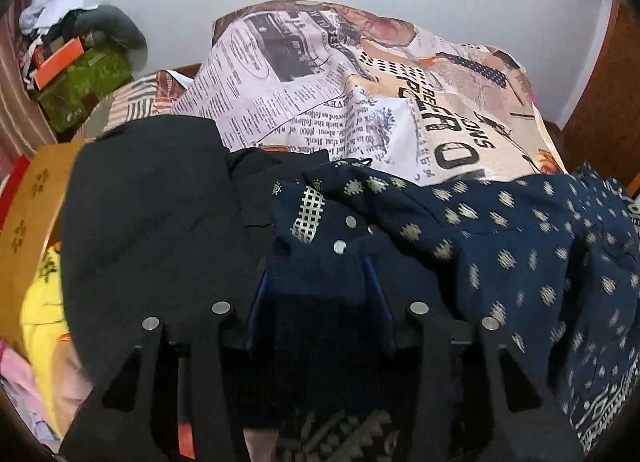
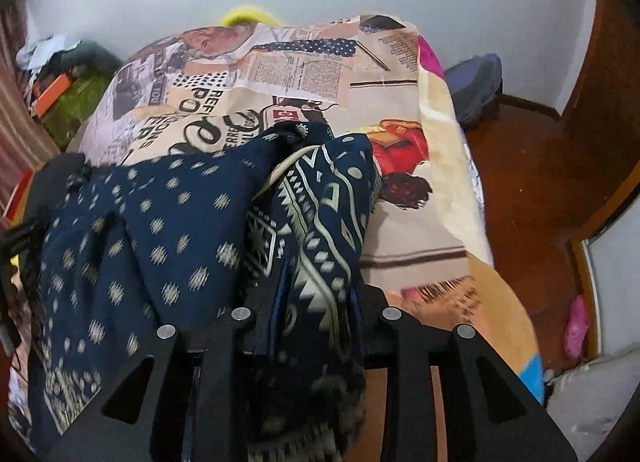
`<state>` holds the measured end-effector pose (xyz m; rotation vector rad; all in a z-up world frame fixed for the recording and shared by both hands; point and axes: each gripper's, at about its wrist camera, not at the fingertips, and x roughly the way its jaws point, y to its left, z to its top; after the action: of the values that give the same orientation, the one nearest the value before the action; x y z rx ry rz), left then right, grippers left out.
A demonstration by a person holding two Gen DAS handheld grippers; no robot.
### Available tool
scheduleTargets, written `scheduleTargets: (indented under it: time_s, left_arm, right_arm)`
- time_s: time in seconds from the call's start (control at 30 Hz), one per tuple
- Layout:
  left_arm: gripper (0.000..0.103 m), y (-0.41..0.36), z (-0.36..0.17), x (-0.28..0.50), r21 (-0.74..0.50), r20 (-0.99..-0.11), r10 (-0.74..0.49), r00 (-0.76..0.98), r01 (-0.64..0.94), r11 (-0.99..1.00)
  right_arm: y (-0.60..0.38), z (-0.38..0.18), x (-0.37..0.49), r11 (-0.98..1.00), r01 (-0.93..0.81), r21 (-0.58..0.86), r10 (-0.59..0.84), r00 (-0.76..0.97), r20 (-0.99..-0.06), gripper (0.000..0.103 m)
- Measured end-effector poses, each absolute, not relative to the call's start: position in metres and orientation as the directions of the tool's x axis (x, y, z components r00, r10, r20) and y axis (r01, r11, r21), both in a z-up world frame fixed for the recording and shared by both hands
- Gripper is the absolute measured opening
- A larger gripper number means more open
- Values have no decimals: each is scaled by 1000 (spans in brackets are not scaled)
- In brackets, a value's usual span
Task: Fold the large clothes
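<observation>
The bedsheet [image 1: 320, 73] carries newspaper-style print, seen upside down from the left wrist: large black letters near its right edge read "POWER", with "SONS" beside them. From the right wrist, the bedsheet [image 2: 280, 73] again shows "POWER"; the small columns are too fine to read.

Navy garment [image 1: 500, 229] between left gripper [image 1: 320, 294] fingers [image 1: 380, 302].

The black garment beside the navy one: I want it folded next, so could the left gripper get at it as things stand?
Probably not yet. The black garment lies just left of the left gripper with nothing over it, but that gripper is shut on the navy garment and would have to release it first.
</observation>
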<state>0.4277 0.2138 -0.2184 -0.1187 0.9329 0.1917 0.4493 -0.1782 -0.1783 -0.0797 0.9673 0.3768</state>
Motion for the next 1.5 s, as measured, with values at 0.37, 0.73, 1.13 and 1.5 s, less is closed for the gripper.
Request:
scheduleTargets:
  time_s: [0.37, 0.73, 1.13, 1.5]
  left_arm:
    - [59, 199, -176, 354, -5, -801, 96, 591, -168, 986]
    - [73, 205, -185, 265, -47, -850, 55, 524, -180, 983]
    - [73, 208, -249, 191, -200, -928, -114, 354, -215, 956]
    - [73, 194, -272, 142, -409, -879, -293, 377, -277, 869]
  right_arm:
    - [-203, -150, 391, 919, -386, 85, 289, 510, -810, 35]
    - [-229, -131, 316, 923, -373, 91, 291, 525, -800, 44]
    - [-244, -170, 256, 936, -328, 129, 274, 447, -851, 44]
    - [-257, -198, 221, 935, -225, 274, 341, 356, -870, 48]
